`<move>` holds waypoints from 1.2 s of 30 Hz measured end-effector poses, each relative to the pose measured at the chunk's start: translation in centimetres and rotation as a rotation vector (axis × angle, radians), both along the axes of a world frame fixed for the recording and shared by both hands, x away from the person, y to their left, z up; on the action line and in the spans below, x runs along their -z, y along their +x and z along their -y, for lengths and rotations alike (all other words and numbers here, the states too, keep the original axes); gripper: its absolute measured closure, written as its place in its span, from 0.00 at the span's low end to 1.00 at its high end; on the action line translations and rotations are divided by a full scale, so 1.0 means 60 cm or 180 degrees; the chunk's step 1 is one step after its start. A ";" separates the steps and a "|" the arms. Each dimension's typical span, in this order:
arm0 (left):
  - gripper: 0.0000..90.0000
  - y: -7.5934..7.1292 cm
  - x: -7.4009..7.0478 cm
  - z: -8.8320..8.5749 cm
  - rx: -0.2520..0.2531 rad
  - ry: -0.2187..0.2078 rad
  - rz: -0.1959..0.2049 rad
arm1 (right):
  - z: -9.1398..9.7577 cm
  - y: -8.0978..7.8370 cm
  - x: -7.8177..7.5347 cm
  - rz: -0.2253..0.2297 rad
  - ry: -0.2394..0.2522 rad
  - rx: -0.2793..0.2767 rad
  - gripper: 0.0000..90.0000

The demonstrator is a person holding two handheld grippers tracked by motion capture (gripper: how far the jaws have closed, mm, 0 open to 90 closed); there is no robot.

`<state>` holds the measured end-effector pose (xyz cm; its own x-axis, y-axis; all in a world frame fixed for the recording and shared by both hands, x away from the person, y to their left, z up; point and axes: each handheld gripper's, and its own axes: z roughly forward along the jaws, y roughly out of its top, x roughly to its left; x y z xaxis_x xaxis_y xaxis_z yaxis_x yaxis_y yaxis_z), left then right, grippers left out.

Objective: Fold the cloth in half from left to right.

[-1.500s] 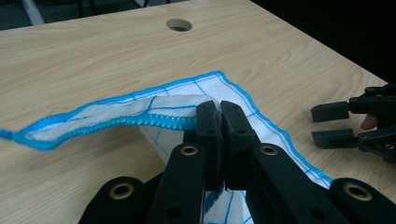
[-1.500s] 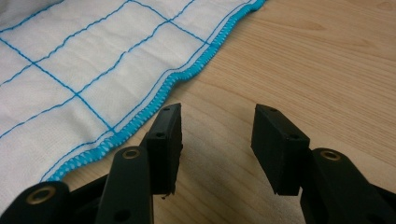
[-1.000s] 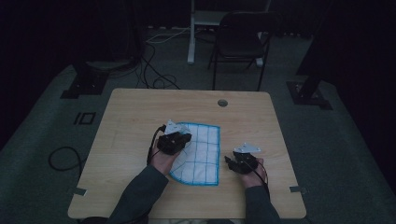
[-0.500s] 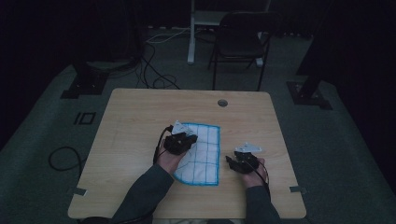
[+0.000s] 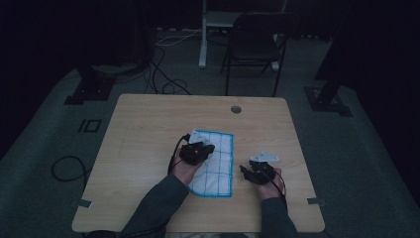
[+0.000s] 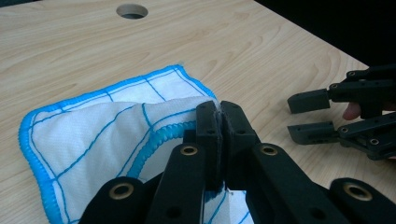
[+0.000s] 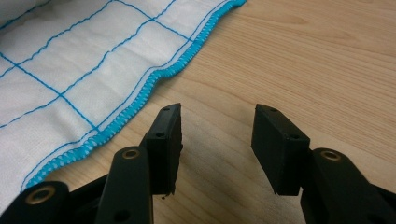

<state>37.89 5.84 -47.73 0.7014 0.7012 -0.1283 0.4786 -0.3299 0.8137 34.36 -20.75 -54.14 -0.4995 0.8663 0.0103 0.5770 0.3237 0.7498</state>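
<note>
Left hand-held gripper [image 6: 219, 122]: clamped tight on the cloth's [image 5: 218, 161] blue-stitched edge, pinched fabric lifted into a fold.
Change: since a second ago it has carried that edge inward across the cloth; the fold looks underway.
Right hand-held gripper [image 7: 215, 140]: jaws wide, empty, hovering just beside the cloth's near edge.
Cloth: lies mid-bench [image 5: 148, 124], partly doubled over.
Hidden: the cloth corner beneath the left hand.
</note>
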 end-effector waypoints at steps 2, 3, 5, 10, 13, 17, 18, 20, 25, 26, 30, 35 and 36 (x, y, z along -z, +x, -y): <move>0.97 0.002 0.002 0.005 0.0016 0.0012 -0.0011 | 0.001 0.000 0.000 0.0000 0.0002 0.0001 0.59; 0.97 0.002 0.003 0.006 0.0020 0.0015 -0.0016 | 0.001 0.000 0.000 0.0001 0.0004 0.0001 0.59; 0.97 0.003 0.006 0.010 0.0033 0.0023 -0.0028 | 0.001 0.000 -0.001 0.0004 0.0008 0.0003 0.59; 0.97 0.004 0.010 0.021 0.0068 0.0061 -0.0041 | 0.002 0.000 -0.001 0.0003 0.0012 0.0007 0.59; 0.97 0.004 0.013 0.029 0.0093 0.0098 -0.0048 | 0.002 0.000 -0.001 0.0000 0.0008 0.0005 0.59; 0.97 0.004 0.018 0.039 0.0124 0.0146 -0.0062 | 0.002 0.000 -0.001 0.0005 0.0006 0.0000 0.59; 0.97 0.005 0.021 0.042 0.0131 0.0156 -0.0066 | 0.002 0.000 -0.001 0.0006 0.0006 0.0000 0.59; 0.97 0.007 0.027 0.052 0.0170 0.0191 -0.0104 | 0.001 0.000 -0.001 0.0003 0.0006 -0.0001 0.59; 0.97 0.010 0.033 0.068 0.0222 0.0224 -0.0149 | 0.001 0.001 0.000 -0.0005 0.0008 0.0007 0.59; 0.97 0.010 0.034 0.071 0.0227 0.0233 -0.0162 | 0.002 0.001 0.000 -0.0004 0.0008 0.0006 0.59; 0.97 0.013 0.040 0.082 0.0252 0.0282 -0.0198 | 0.001 0.001 0.000 -0.0005 0.0010 0.0008 0.59; 0.97 0.015 0.050 0.095 0.0298 0.0365 -0.0243 | 0.002 0.001 -0.001 -0.0007 0.0013 0.0010 0.59; 0.97 0.015 0.053 0.097 0.0303 0.0369 -0.0258 | 0.002 0.000 -0.001 -0.0009 0.0015 0.0014 0.59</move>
